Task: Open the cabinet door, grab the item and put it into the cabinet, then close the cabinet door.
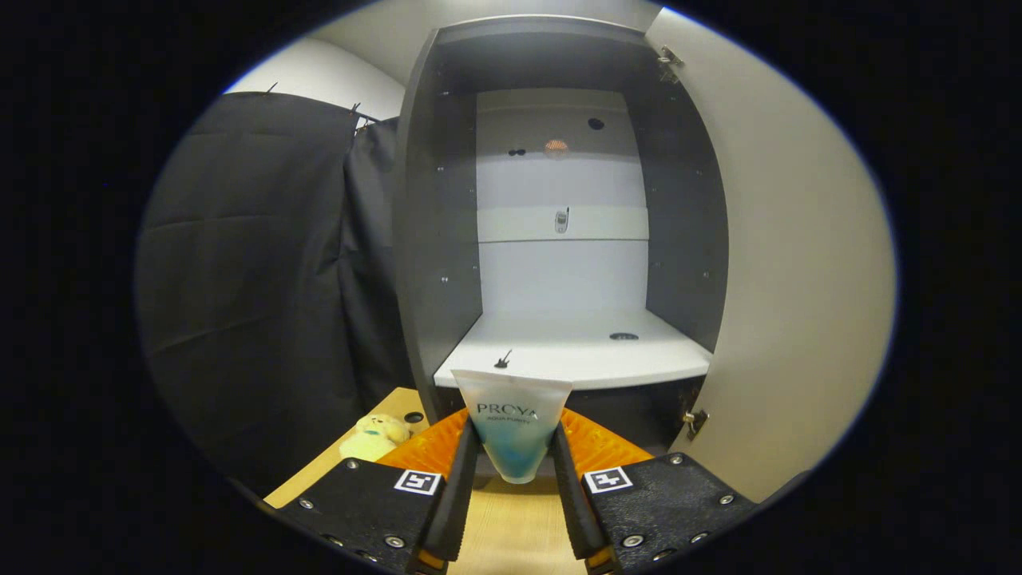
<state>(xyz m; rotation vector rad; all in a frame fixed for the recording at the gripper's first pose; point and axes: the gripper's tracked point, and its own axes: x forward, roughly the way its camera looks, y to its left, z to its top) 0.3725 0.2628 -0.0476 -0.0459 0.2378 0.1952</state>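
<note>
Both fingers (463, 471) are pinched on a translucent squeeze tube (513, 423), one on each side, so the gripper (515, 459) has it clamped and carries it flat end up, with blue contents showing in the lower half. The tube sits right between the fingers, held up in front of the cabinet's (559, 224) white shelf (575, 355), its flat top just overlapping the shelf's front edge. The cabinet door (790, 263) is swung wide open, hanging off the cabinet's right side, with a hinge (669, 62) at the top corner and another (693, 422) low down. Inside, the cabinet shows dark side walls and a pale back panel. On the shelf, a small round dark mark lies toward the right, and a small dark bit lies near the front, just behind the tube's top edge. Left of the cabinet and below it, a pale plush toy (374, 435) lies on a wooden table (511, 527).
</note>
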